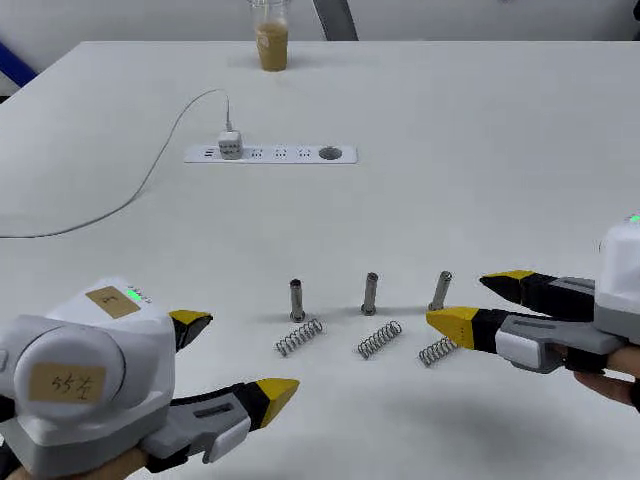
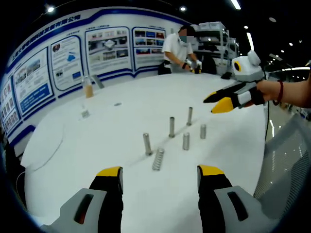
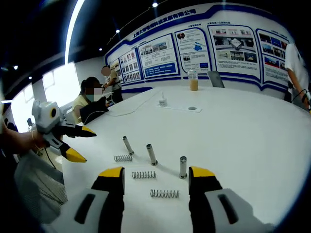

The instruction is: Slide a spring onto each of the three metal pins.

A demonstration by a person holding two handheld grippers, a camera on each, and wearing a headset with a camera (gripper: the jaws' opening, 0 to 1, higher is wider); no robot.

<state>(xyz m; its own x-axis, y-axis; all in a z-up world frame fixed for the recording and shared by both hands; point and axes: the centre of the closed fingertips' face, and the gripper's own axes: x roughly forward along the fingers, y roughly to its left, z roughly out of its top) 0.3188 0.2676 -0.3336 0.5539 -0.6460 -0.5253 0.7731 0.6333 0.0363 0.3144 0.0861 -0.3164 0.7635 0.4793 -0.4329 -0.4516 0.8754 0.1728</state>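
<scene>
Springs (image 1: 380,339) lie loose on the worktop (image 1: 480,130), one just before each upright pin (image 1: 370,293), none threaded yet. Left tongs (image 1: 248,352) and right tongs (image 1: 458,299) both gape empty. Pinched off-centre, a coil could squirt away or knock over its pin, which looks free-standing

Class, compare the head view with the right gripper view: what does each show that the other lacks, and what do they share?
Head view: the hand holding the right gripper. Right gripper view: wall posters and seated people. Shared: left gripper, three standing pins, three loose springs lying by them, power strip, drink cup.
</scene>
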